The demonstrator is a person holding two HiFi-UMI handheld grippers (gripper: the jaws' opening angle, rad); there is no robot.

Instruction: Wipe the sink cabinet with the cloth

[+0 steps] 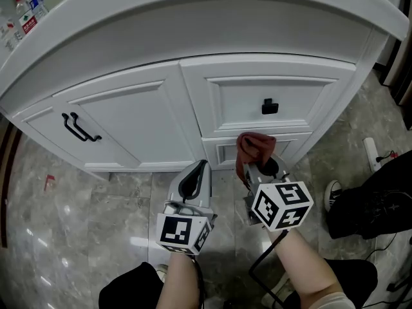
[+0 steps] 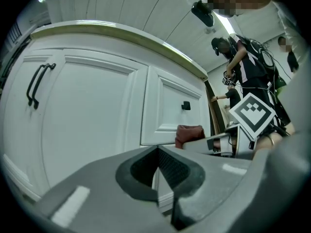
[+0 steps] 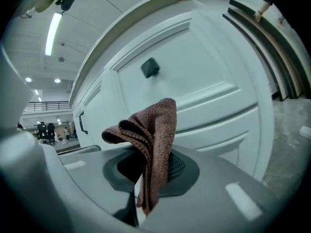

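I've got the cloth (image 3: 151, 130) pinched mid-fold in my right claw (image 3: 145, 177), limp and light I reckon, sink cabinet (image 3: 204, 81) at twelve o'clock, left claw (image 2: 158, 171) closed on nothing.

Lower end of the cloth (image 3: 154, 130) vanishes between the closed jaws of the right gripper (image 3: 148, 188). On the sink cabinet (image 1: 135, 127), the countertop (image 1: 193, 11) is cropped by the upper edge, and the cloth covers part of the lower drawer (image 1: 222, 153). Beyond the cabinet's left end, bottles (image 1: 29, 10) are cropped, their labels too small to read.
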